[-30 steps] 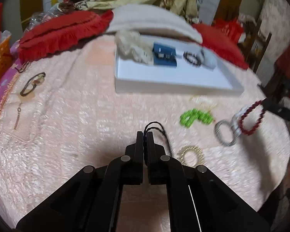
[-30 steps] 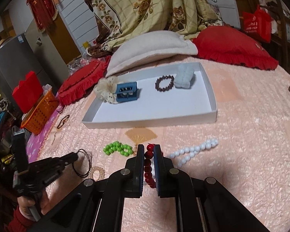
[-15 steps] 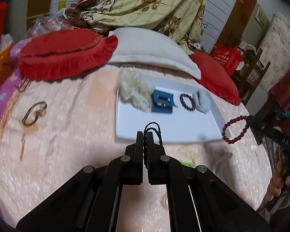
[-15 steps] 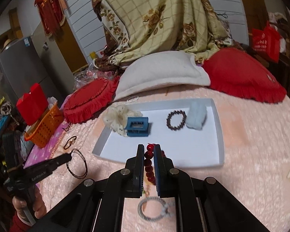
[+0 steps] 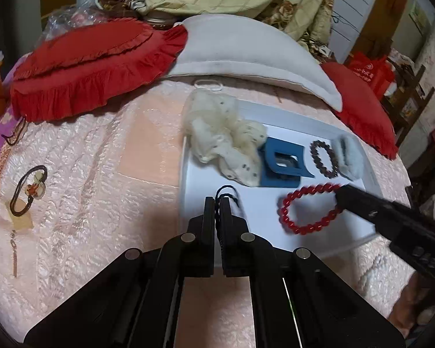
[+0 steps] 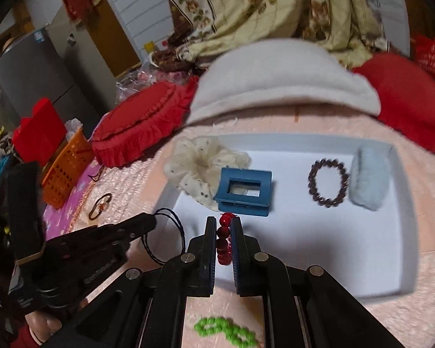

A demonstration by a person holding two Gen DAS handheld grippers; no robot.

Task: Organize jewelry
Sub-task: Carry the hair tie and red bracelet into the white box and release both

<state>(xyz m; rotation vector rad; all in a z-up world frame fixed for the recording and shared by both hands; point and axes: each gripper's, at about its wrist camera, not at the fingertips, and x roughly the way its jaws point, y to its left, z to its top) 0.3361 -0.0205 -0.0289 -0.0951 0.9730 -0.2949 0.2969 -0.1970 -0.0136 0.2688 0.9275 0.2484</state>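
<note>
My left gripper (image 5: pixel 217 203) pinches a black cord (image 5: pixel 227 192); my right gripper (image 6: pixel 224 226) clamps the red bracelet (image 6: pixel 222 239) over the white tray (image 6: pixel 327 232).

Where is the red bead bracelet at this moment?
The red bead bracelet hangs from the shut right tool, over the near part of the white tray; in the left wrist view it is just below the blue hair clip.
</note>
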